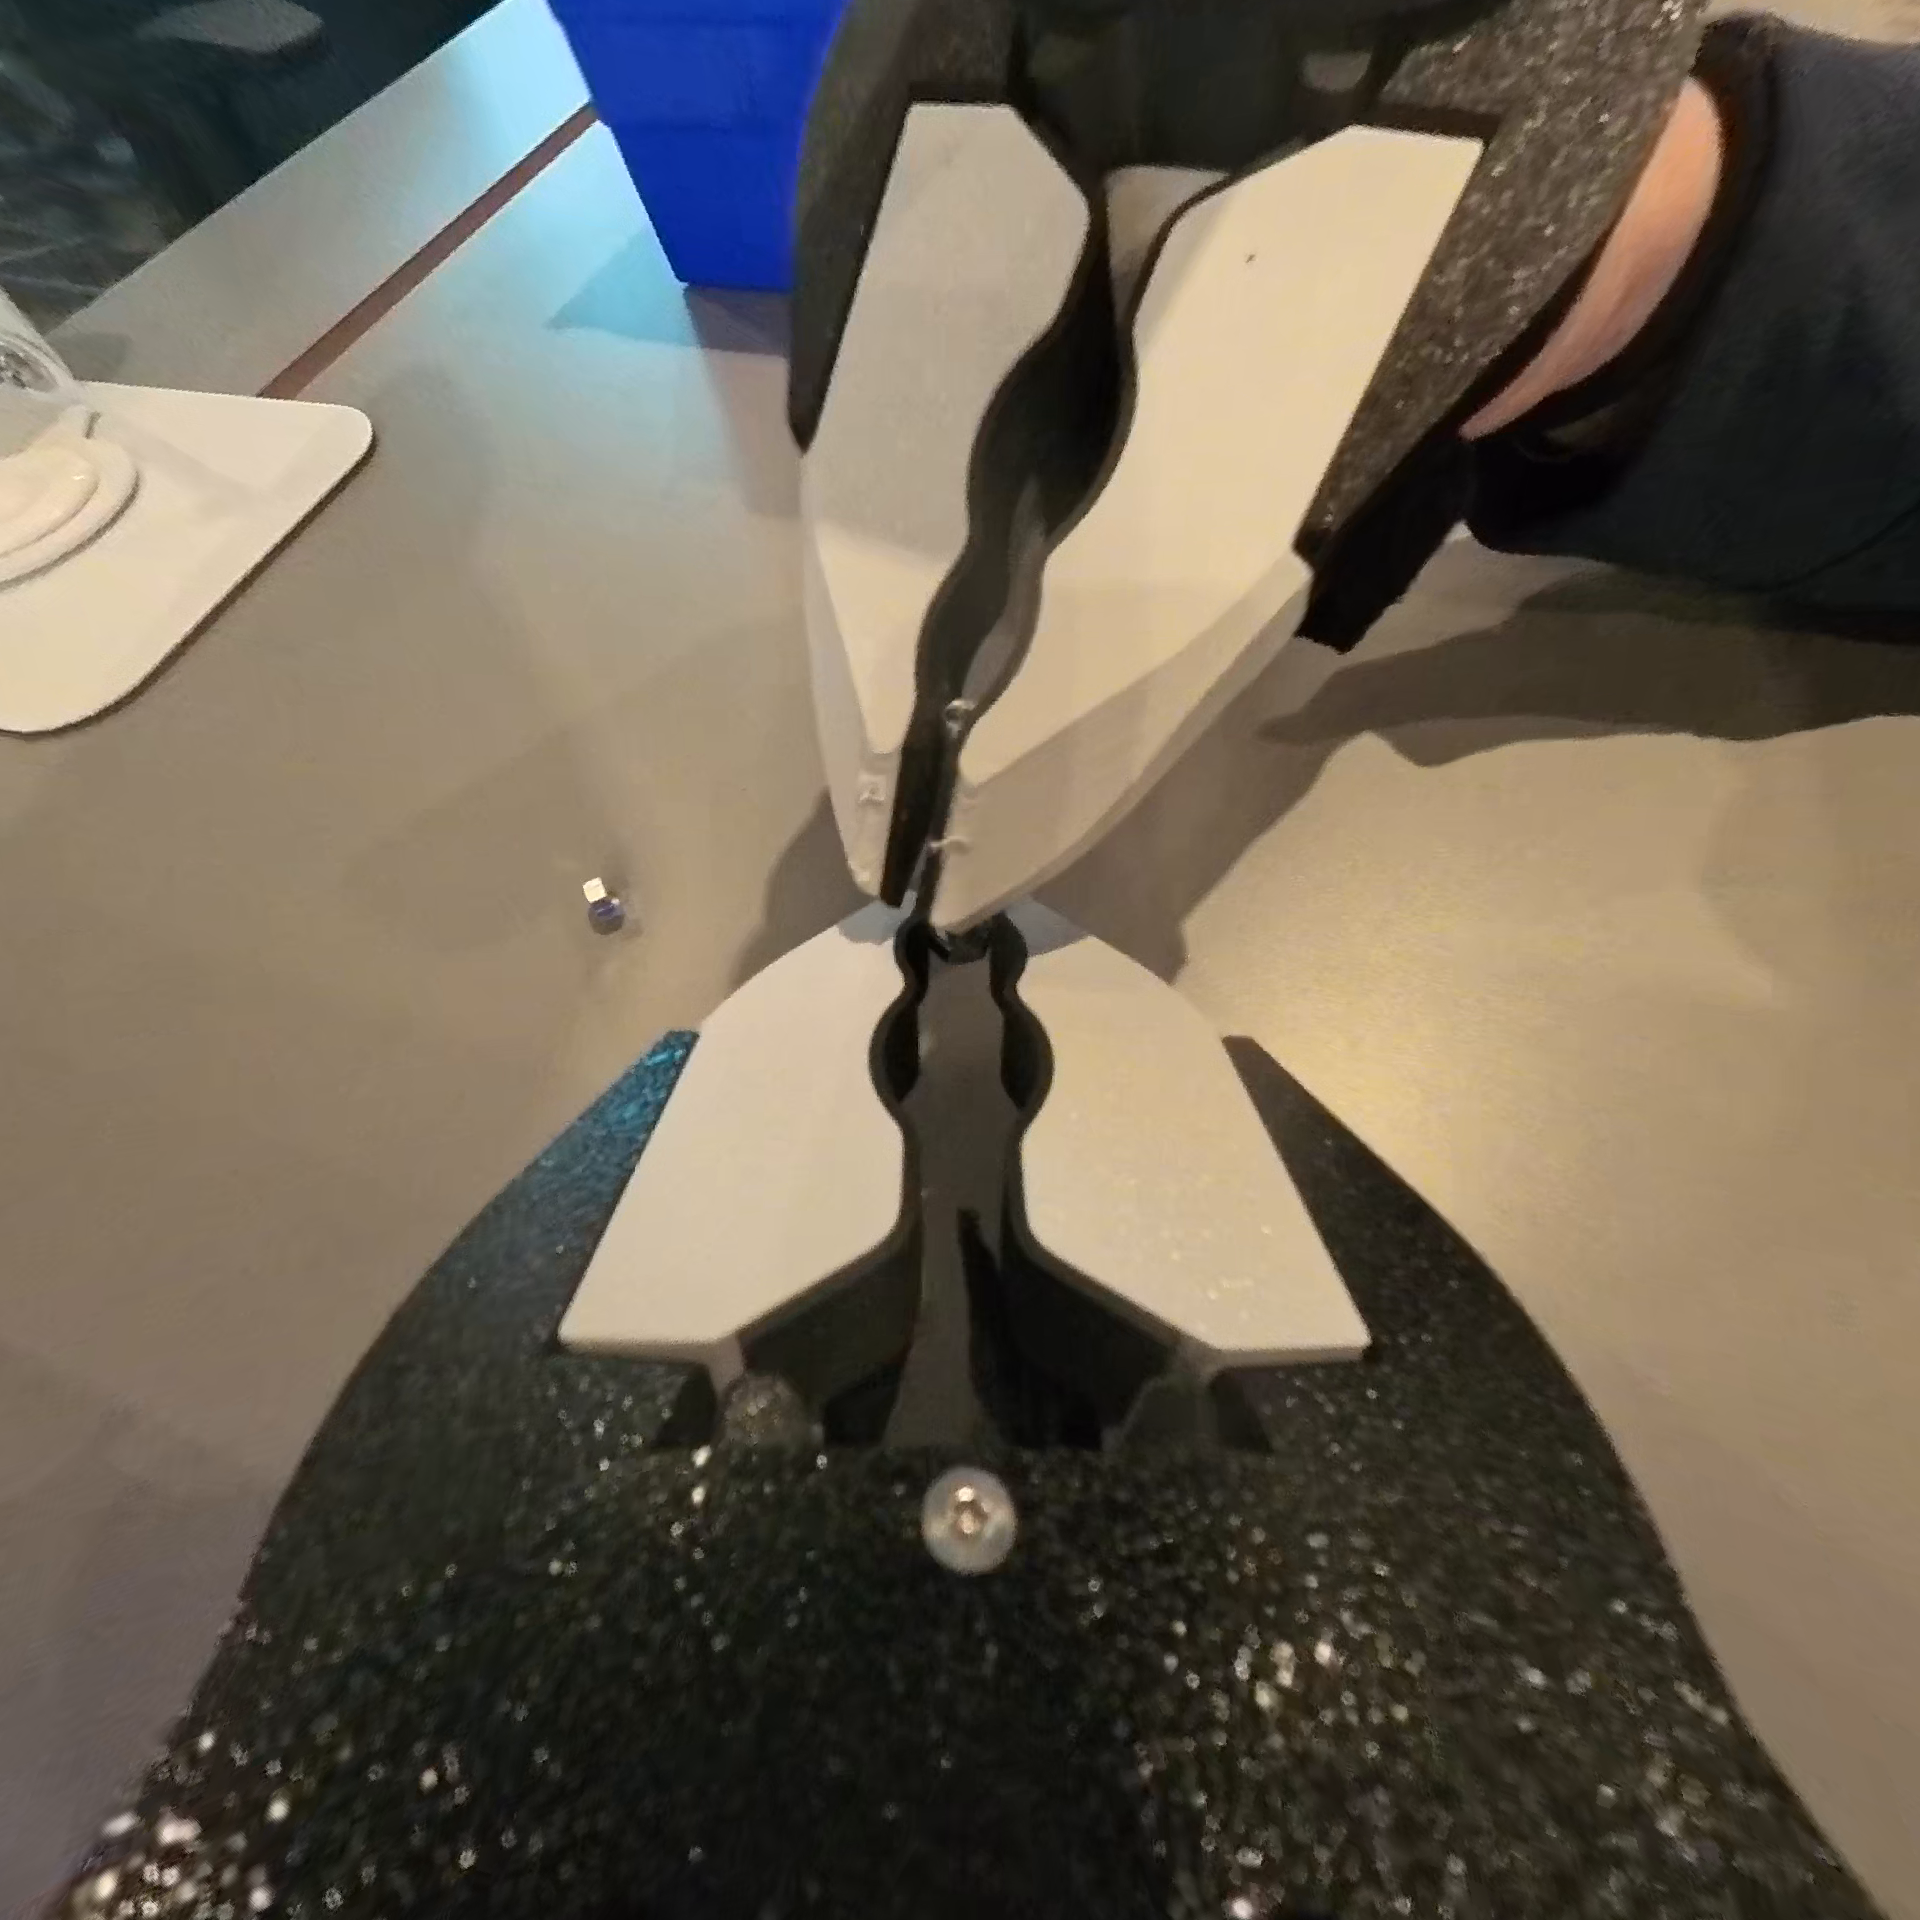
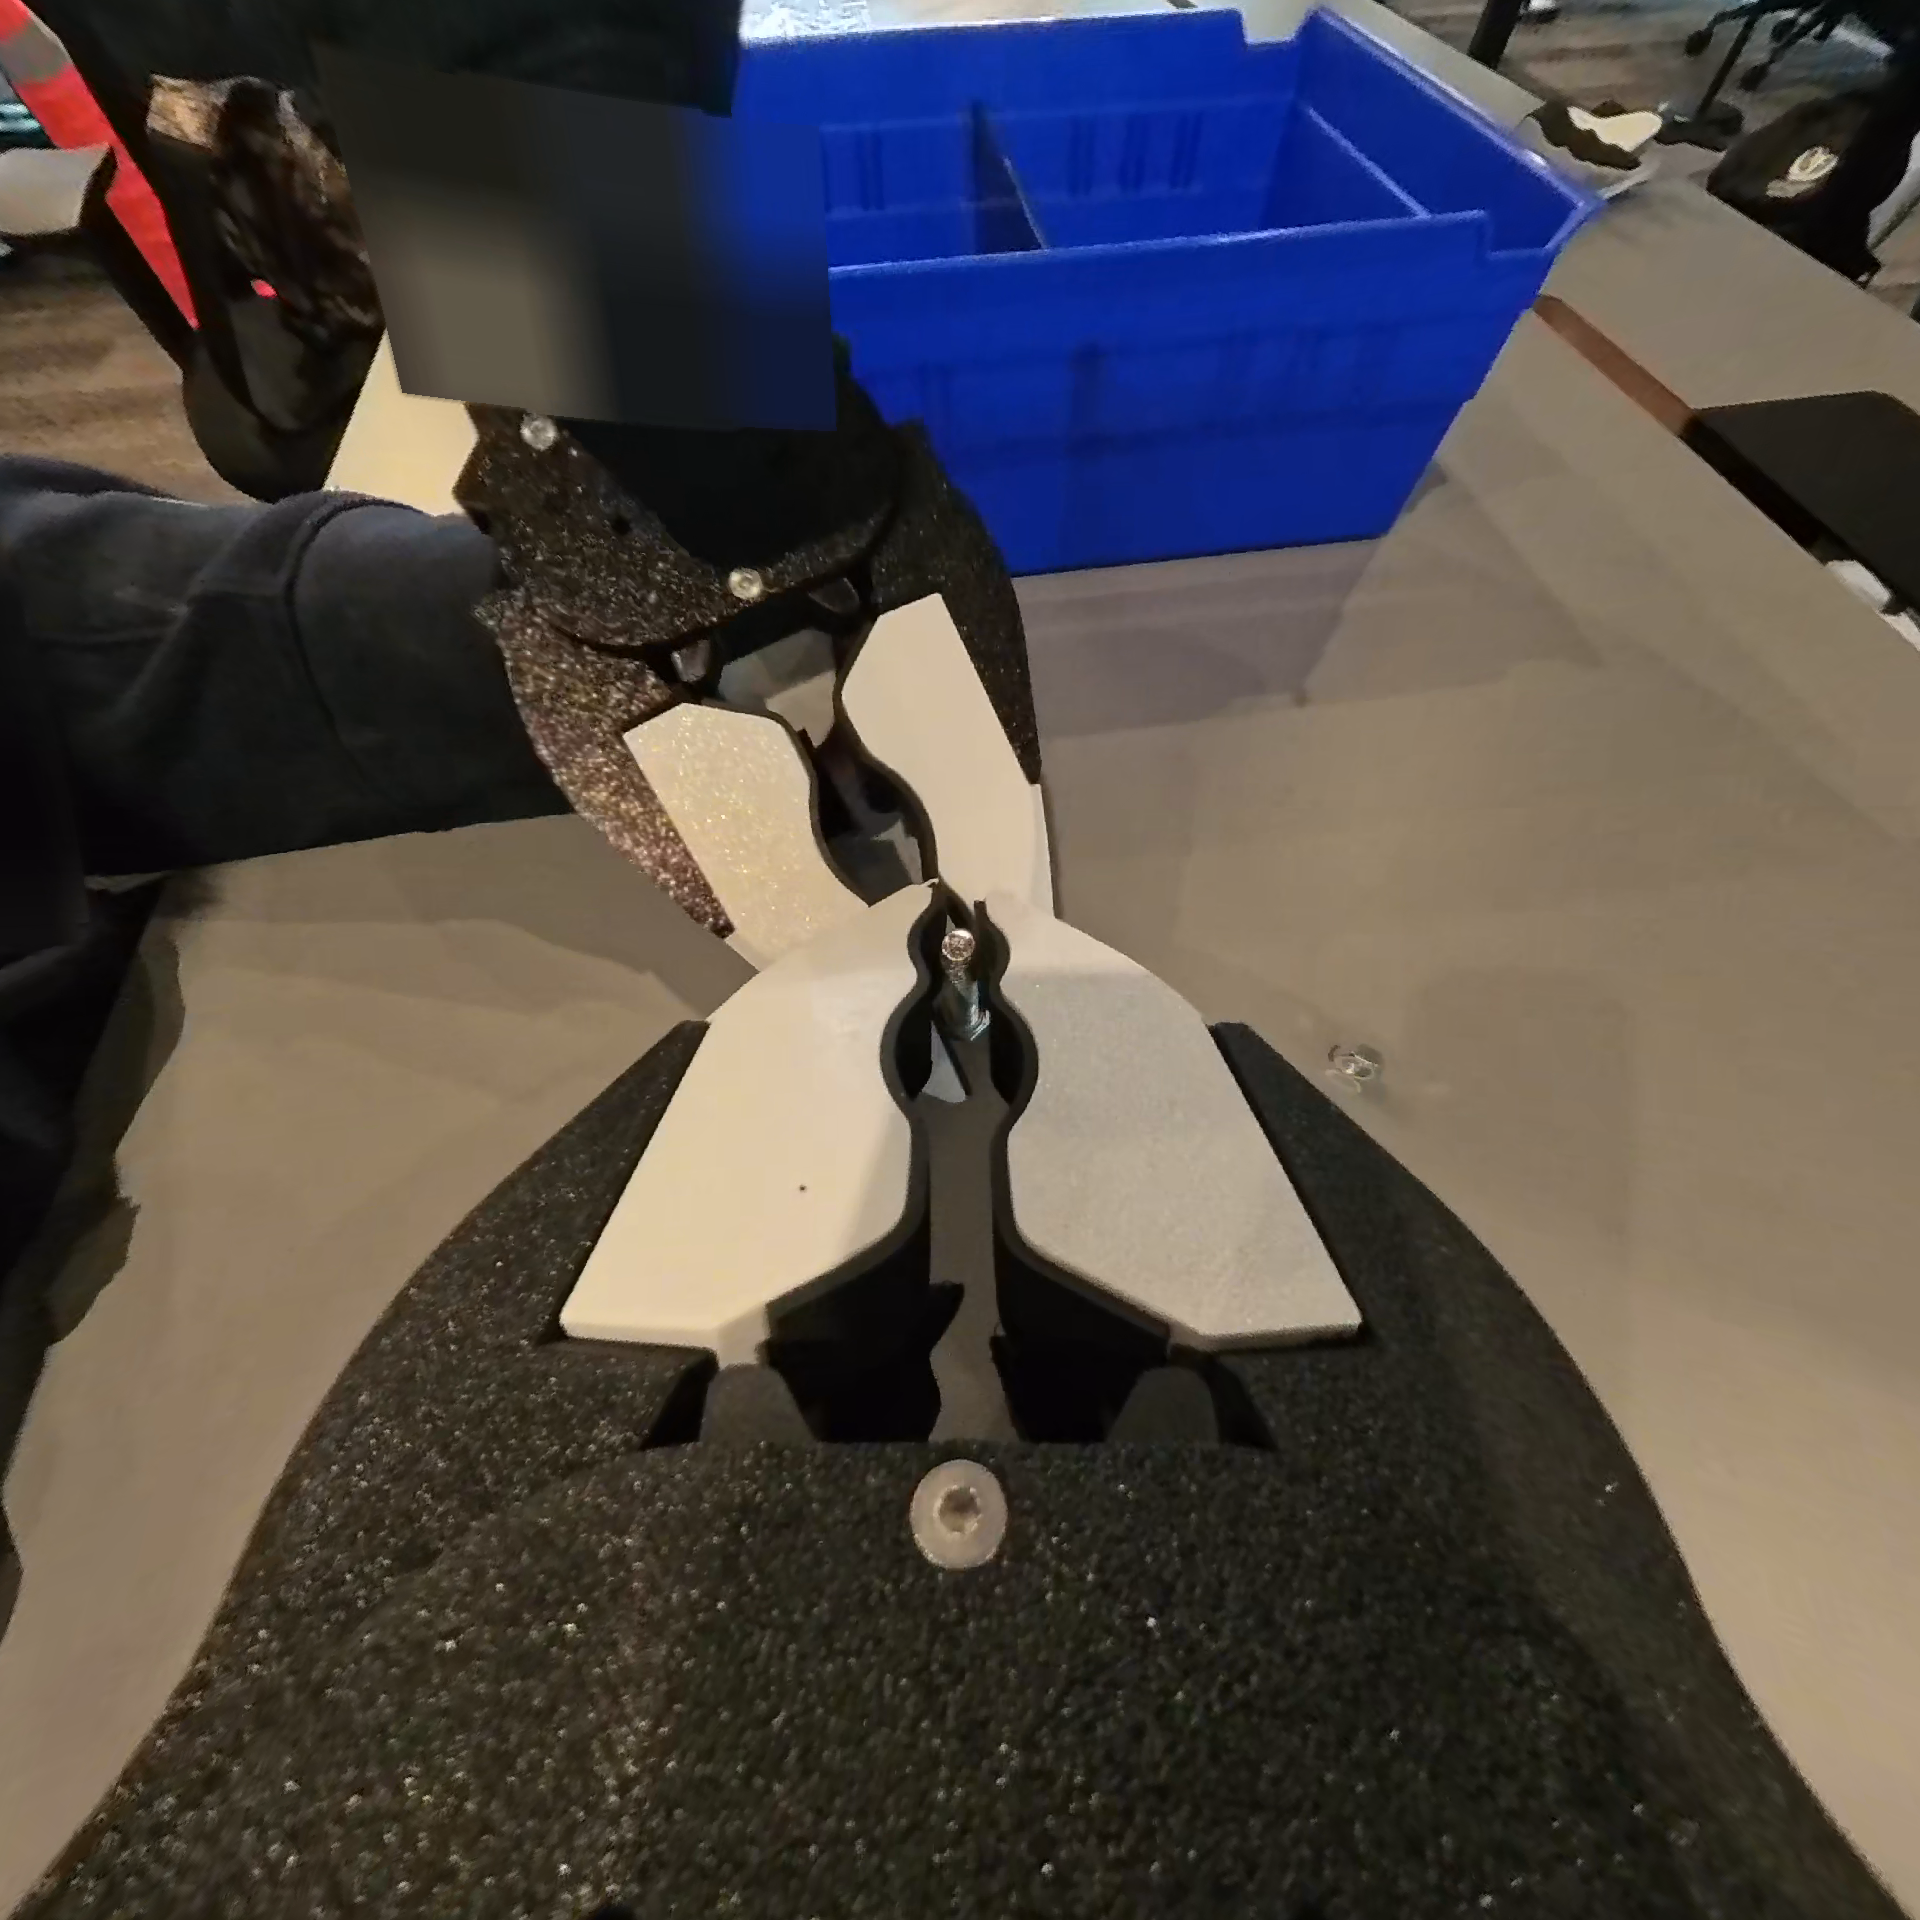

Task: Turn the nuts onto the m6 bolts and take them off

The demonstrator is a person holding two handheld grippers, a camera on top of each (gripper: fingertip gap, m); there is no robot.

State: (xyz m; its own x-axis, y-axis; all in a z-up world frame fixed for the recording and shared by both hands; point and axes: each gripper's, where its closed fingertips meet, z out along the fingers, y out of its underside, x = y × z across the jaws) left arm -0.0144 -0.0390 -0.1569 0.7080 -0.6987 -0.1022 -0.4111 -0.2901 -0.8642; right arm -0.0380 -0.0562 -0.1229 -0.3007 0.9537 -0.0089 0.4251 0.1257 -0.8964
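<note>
A silver bolt (image 2: 956, 982) with a nut (image 2: 963, 1023) on its shaft shows in the gap between the fingers of my right gripper (image 2: 961, 920), which is shut around it. My left gripper (image 2: 935, 894) comes in from the far left and meets it tip to tip at the bolt's head end. In the left wrist view my left gripper (image 1: 956, 935) is shut on a small dark part, seemingly the bolt's end. The right gripper (image 1: 920, 894) points steeply down onto it with its fingers pressed together. Both are held just above the grey table (image 1: 468, 727).
A small loose metal piece, likely a nut (image 1: 601, 904), lies on the table beside the grippers; it also shows in the right wrist view (image 2: 1356, 1062). A blue divided bin (image 2: 1195, 343) stands behind. A white mat (image 1: 177, 561) with a glass (image 1: 42, 416) is at the far left. My hands' fingertips stand some 4 centimetres from each other.
</note>
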